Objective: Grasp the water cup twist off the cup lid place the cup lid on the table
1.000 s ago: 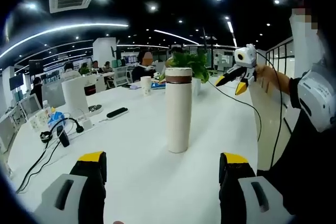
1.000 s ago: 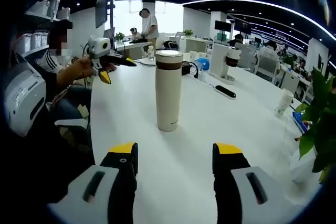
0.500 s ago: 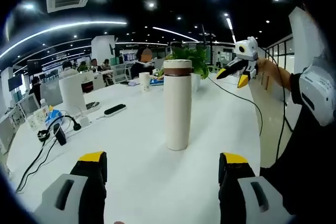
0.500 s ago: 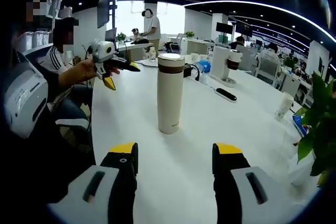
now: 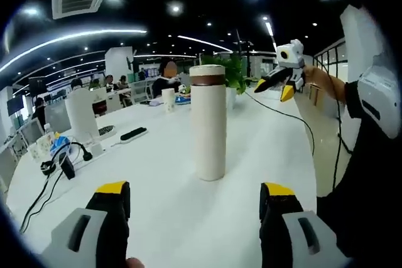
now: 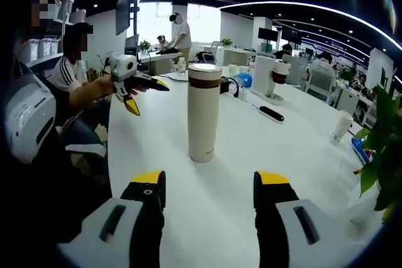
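Observation:
A tall cream water cup (image 5: 209, 130) with a brown band under its lid (image 5: 207, 71) stands upright on the white table (image 5: 157, 174). My left gripper (image 5: 195, 190) is open low over the table, a short way in front of the cup, nothing between its jaws. Up at the right, the right gripper (image 5: 274, 88) hangs in the air, held by a hand. In the right gripper view the same cup (image 6: 203, 120) and lid (image 6: 204, 70) stand ahead of my open right gripper (image 6: 209, 179). The left gripper (image 6: 148, 96) shows open, left of the cup.
A paper cup (image 5: 168, 99), a green plant (image 5: 235, 73), a black remote (image 5: 132, 134) and cables with small devices (image 5: 63, 161) lie on the far side. A white machine (image 6: 267, 76) stands further back. People sit at the desks behind. A person's body (image 6: 38, 130) borders the table's edge.
In the left gripper view the cup has grown a little larger and closer. In the right gripper view the left gripper has drifted slightly right, nearer the cup. The cup itself stays put.

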